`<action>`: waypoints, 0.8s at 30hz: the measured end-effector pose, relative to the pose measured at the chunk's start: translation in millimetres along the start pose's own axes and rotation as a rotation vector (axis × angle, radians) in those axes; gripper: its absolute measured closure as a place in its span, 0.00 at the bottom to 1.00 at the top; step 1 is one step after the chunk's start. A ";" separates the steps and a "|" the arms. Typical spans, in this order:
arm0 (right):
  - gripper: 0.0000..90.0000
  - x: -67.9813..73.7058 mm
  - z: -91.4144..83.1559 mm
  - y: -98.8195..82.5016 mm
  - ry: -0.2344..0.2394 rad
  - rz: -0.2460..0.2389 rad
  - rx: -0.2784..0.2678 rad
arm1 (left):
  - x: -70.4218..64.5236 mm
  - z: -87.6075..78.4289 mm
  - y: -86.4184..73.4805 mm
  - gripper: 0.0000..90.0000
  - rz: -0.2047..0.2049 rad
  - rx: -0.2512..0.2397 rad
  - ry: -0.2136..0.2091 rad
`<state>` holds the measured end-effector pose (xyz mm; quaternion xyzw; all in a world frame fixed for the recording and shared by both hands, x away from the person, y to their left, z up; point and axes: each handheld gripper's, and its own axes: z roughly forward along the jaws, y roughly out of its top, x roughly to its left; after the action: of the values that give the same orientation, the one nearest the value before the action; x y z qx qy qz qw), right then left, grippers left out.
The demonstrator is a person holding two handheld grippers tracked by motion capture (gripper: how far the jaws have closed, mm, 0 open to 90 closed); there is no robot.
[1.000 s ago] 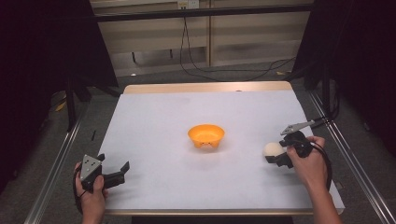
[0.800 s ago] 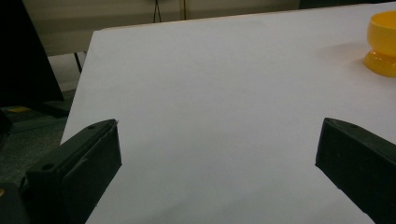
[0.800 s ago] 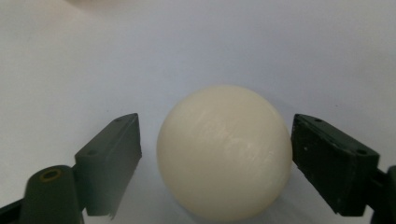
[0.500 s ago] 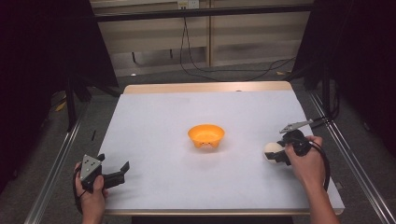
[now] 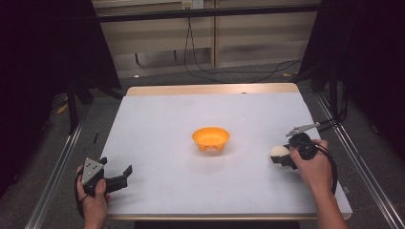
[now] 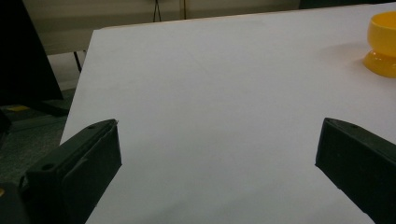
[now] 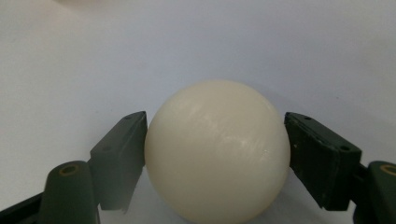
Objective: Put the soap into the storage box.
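A cream-white ball (image 7: 217,149) sits between the two black jaws of my right gripper (image 7: 215,140), and both jaws press its sides. In the high view this ball (image 5: 277,153) is at the table's right side, just ahead of the right gripper (image 5: 282,158) and the hand that holds it. An orange bowl (image 5: 210,138) stands upright at the middle of the white table (image 5: 162,129). Near the front left corner, my left gripper (image 5: 115,167) is open with bare table between its jaws. In its own view the left gripper (image 6: 217,149) faces the bowl (image 6: 383,44), far off at the upper right.
Metal rails (image 5: 55,176) run along both long sides of the table. Black cables (image 5: 200,57) lie on the floor beyond the far edge. A cable (image 5: 329,164) loops from the right gripper around the hand.
The right hand has shifted very slightly to the left with the ball between its jaws. The left gripper and the bowl have not moved.
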<state>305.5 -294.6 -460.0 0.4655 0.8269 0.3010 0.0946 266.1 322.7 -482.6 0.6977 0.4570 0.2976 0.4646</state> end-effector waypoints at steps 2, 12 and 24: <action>0.26 -0.4 0.4 -0.3 0.003 0.003 0.003 | 0.1 0.1 0.0 0.00 -0.001 0.000 -0.001; 0.26 1.0 4.4 -0.8 -0.006 -0.006 0.013 | 0.0 0.1 0.0 0.00 -0.003 -0.003 -0.002; 0.27 3.3 3.6 5.0 0.019 -0.017 0.015 | 0.4 -0.1 0.0 0.00 0.001 0.001 0.000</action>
<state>308.8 -288.5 -459.5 0.4564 0.8338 0.2985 0.0857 266.2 323.2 -482.6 0.6983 0.4567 0.2974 0.4641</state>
